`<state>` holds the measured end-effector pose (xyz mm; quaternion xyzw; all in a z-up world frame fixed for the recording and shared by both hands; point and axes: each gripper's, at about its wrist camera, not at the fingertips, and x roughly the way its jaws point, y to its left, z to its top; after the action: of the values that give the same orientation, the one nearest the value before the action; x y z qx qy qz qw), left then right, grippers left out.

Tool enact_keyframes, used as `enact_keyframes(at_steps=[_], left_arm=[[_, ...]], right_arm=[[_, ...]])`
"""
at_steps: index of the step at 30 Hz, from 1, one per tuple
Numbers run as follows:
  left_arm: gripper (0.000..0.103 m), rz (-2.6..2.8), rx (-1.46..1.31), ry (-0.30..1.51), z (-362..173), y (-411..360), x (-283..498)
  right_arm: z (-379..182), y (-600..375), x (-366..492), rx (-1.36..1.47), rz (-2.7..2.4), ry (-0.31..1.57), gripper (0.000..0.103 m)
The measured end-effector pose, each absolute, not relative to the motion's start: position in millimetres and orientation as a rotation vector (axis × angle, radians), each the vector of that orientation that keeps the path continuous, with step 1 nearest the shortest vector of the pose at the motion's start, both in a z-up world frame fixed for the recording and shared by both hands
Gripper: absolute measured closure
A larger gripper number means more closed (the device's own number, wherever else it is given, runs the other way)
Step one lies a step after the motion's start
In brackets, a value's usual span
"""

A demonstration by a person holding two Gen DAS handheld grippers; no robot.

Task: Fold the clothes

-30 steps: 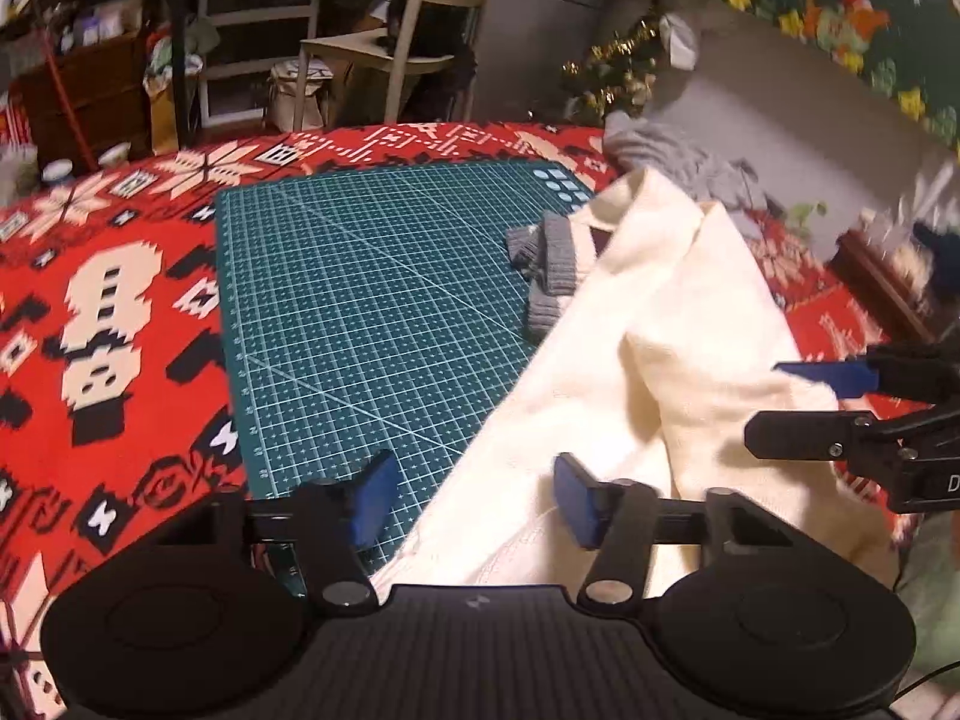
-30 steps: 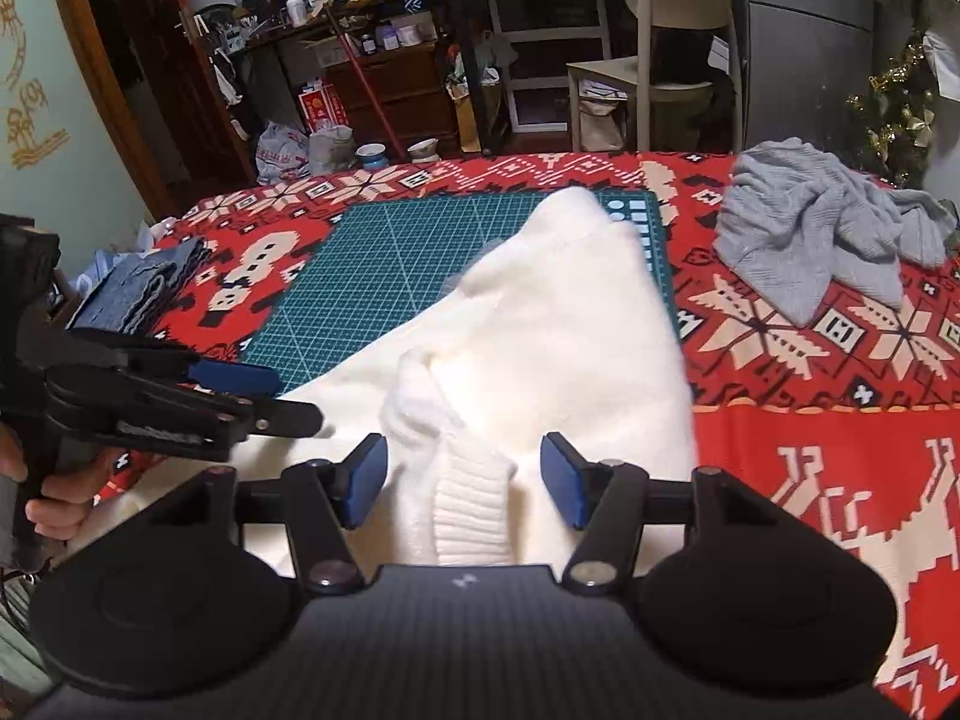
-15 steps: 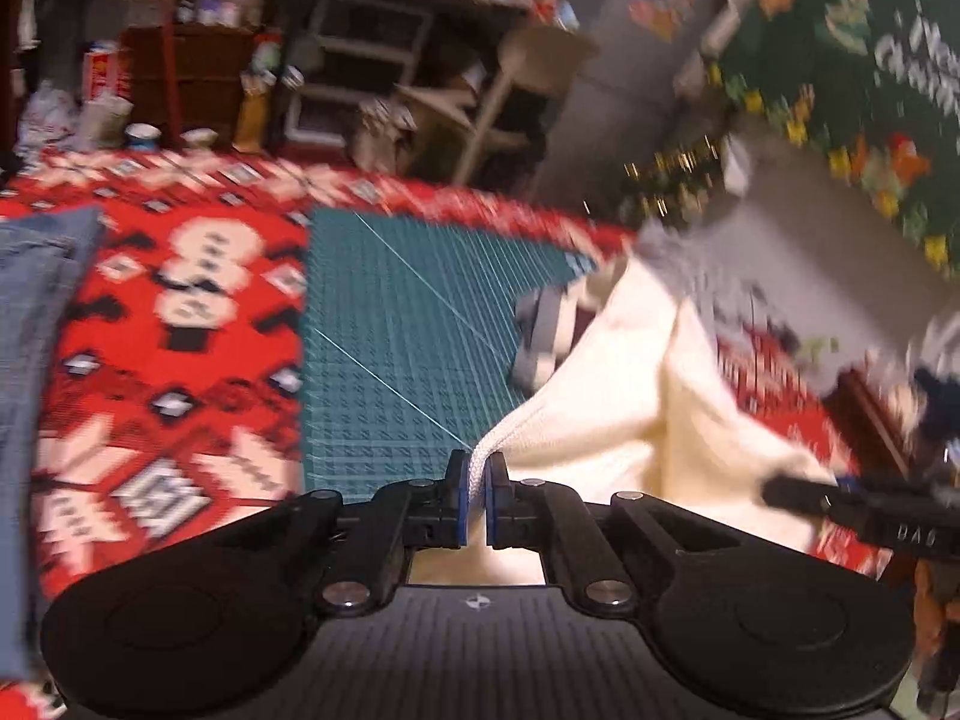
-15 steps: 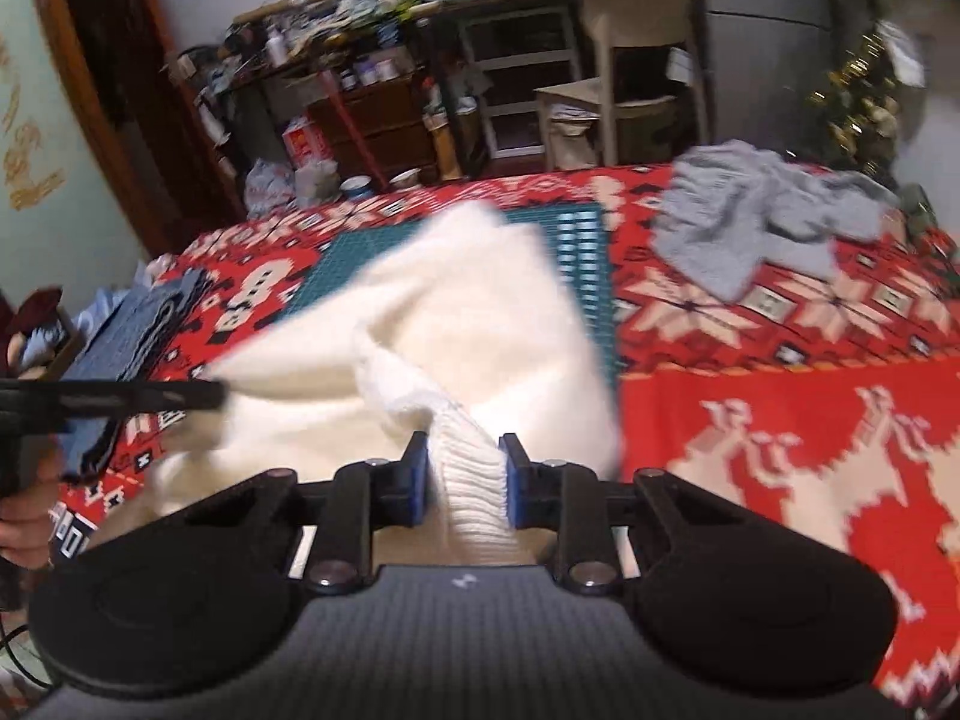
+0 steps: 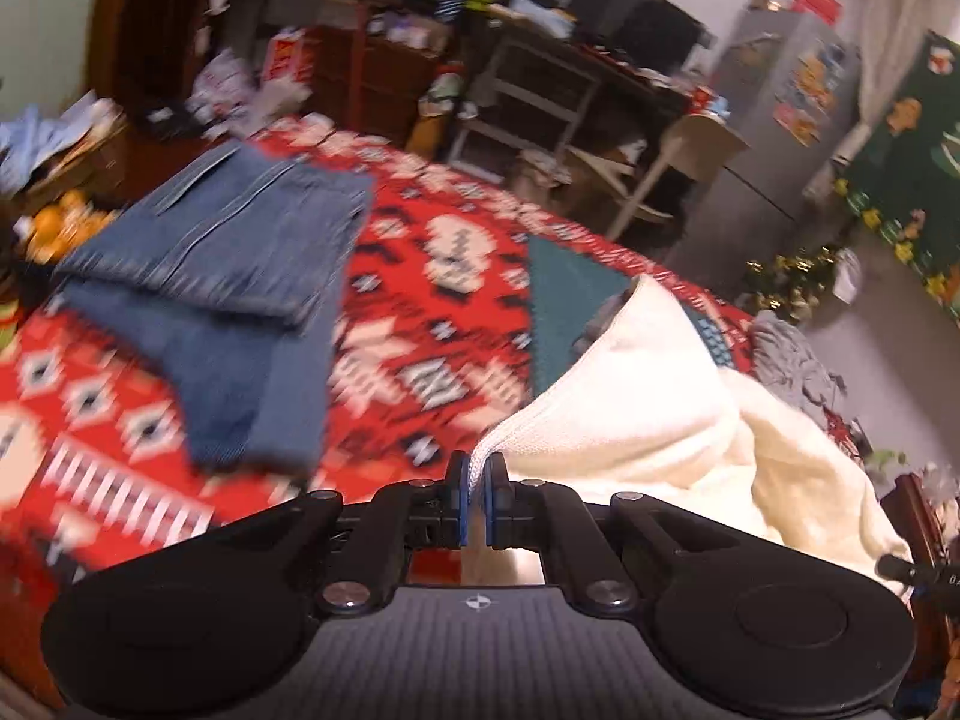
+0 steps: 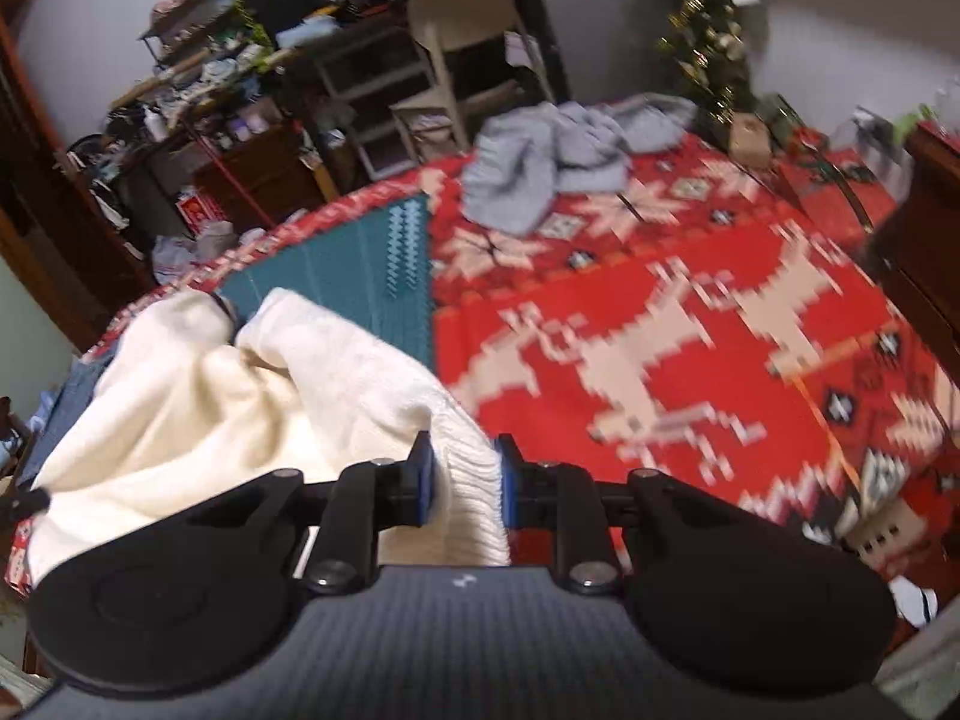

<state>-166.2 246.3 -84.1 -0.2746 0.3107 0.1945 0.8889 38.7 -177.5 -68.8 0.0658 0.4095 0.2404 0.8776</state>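
Note:
A cream knit sweater [image 5: 648, 408] hangs stretched between my two grippers above the table. My left gripper [image 5: 478, 501] is shut on a thin edge of the sweater. My right gripper [image 6: 462, 480] is shut on the sweater's ribbed cuff [image 6: 471, 498]; the rest of the sweater [image 6: 198, 396] sags to its left. The far part of the sweater rests on the green cutting mat [image 5: 564, 300], which also shows in the right wrist view [image 6: 360, 276].
Folded blue jeans [image 5: 240, 276] lie on the red patterned tablecloth [image 5: 432, 312] to the left. A crumpled grey garment [image 6: 558, 162] lies at the far side of the table. A chair [image 6: 474, 48] and cluttered shelves stand beyond.
Both grippers closed on the sweater, then lifted and pulled it apart. The left view swung left toward the jeans; the right view swung right over the red cloth.

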Motion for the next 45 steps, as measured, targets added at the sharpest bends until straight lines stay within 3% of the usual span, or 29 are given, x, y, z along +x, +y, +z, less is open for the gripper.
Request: enact_keyframes(at_steps=[3,9,13,16,21,27,30,33,35,37,38,40,45], left_arm=[[0.098,0.406,-0.573,0.673,-91.3,241.5,-176.9],[0.092,0.401,-0.523,0.658,-82.1,239.8,-175.8],[0.067,0.358,-0.483,0.621,-71.9,243.8,-158.2],[0.062,0.299,-0.433,0.643,-74.9,242.3,-133.9],[0.053,0.197,-0.408,0.693,-91.7,241.1,-94.5],[0.053,0.16,-0.368,0.78,-115.6,237.2,-63.8],[0.055,0.149,-0.381,0.809,-122.2,238.4,-57.8],[0.067,0.135,-0.357,0.832,-125.2,236.2,-55.4],[0.079,0.148,-0.335,0.835,-125.8,235.6,-55.9],[0.097,0.177,-0.315,0.837,-126.7,237.1,-57.7],[0.098,0.181,-0.319,0.834,-126.6,238.4,-59.7],[0.101,0.191,-0.325,0.823,-123.9,238.5,-65.3],[0.101,0.232,-0.336,0.767,-108.6,236.1,-87.4]], right_arm=[[-77.1,-183.0,35.9,0.138,0.495,0.877,0.079],[-67.1,-180.7,41.1,0.106,0.475,0.823,0.062],[-59.3,-181.1,52.1,0.121,0.491,0.796,0.039],[-57.4,-170.7,59.2,0.097,0.574,0.773,0.023],[-72.0,-140.2,71.3,0.006,0.676,0.802,0.02],[-85.1,-103.3,88.9,-0.105,0.733,0.81,0.021],[-88.6,-82.0,94.3,-0.188,0.79,0.788,0.025],[-98.2,-66.6,106.7,-0.199,0.821,0.823,0.043],[-105.0,-60.3,114.6,-0.177,0.837,0.865,0.076],[-108.2,-59.7,115.0,-0.163,0.829,0.878,0.086],[-108.7,-59.9,113.8,-0.16,0.82,0.876,0.091],[-106.3,-63.8,109.0,-0.153,0.785,0.862,0.097],[-94.4,-90.5,97.0,-0.101,0.691,0.835,0.098]])
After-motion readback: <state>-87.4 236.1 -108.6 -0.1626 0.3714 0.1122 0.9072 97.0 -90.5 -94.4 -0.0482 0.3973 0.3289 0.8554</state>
